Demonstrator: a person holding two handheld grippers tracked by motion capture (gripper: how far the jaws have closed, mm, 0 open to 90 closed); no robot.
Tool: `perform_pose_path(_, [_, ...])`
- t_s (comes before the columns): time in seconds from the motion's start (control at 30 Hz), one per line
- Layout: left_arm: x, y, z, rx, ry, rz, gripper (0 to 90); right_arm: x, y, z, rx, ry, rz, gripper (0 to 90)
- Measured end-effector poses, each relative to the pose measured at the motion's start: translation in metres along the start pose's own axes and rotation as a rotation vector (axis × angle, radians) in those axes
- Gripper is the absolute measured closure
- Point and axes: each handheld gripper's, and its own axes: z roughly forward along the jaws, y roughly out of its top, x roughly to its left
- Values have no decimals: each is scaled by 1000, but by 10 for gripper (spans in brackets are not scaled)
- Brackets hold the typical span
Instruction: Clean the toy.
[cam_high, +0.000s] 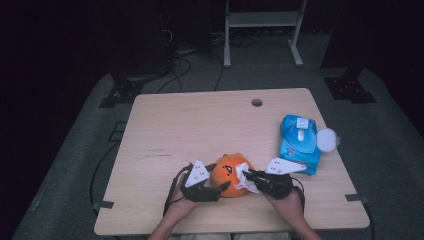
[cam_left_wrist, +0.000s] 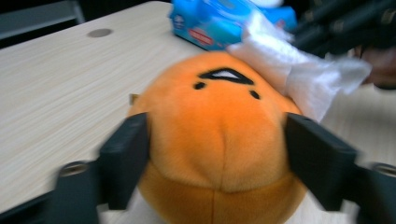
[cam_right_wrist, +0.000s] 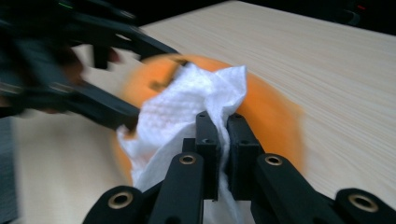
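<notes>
One round orange plush toy (cam_high: 227, 175) with a black stitched face sits near the front edge of the pale wooden tabletop (cam_high: 200, 125), between the person's two hands. The left gripper (cam_high: 212, 191) has its jaws spread wide, one on each flank of the plush toy; in the left gripper view the pads lie against or just beside the fur — blur hides which. The right gripper (cam_high: 246, 174) is clamped tight on one crumpled white wet wipe (cam_high: 246, 179), which lies pressed on the toy's upper right side. Behind and to the right of the toy lies one blue pack of wet wipes (cam_high: 299, 142) with its round white lid flipped open — well apart from the toy.
</notes>
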Motion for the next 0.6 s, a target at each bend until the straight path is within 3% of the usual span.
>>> perform_pose_path(0.03, [2,0,0,-2,12,-44,154,-4,-3,0,6,-16,9,842])
perform_pose_path(0.07, [2,0,1,5,8,-56,122,-8,-6,0,11,-26,17,842])
perform_pose_path(0.13, [1,-1,3,31,-11,-49,150,-8,-7,0,12,-23,30,842])
perform_pose_path(0.2, [-1,-2,4,34,-17,-1,250,-1,-3,1,5,-8,18,842])
perform_pose_path(0.27, [-6,1,3,31,-22,71,317,8,3,2,-18,43,8,840])
perform_pose_path(0.33, [-10,2,2,25,-21,131,332,14,7,2,-22,45,-39,838])
perform_pose_path(0.37, [-10,3,2,15,-27,126,331,14,10,1,-26,30,-58,839])
perform_pose_path(0.4, [-9,3,2,10,-26,119,315,11,10,-1,-26,26,-40,840])
perform_pose_path(0.47, [-6,3,1,-2,0,63,197,1,6,-2,-9,-24,-25,842])
perform_pose_path(0.5, [-4,3,1,2,9,27,168,-2,4,-2,-4,-31,-17,842])
perform_pose_path(0.57, [-1,1,4,20,-13,-19,149,-9,-2,-2,-2,-20,24,842])
perform_pose_path(0.6, [-2,0,4,31,-25,1,186,-8,-1,-1,-2,-17,27,842])
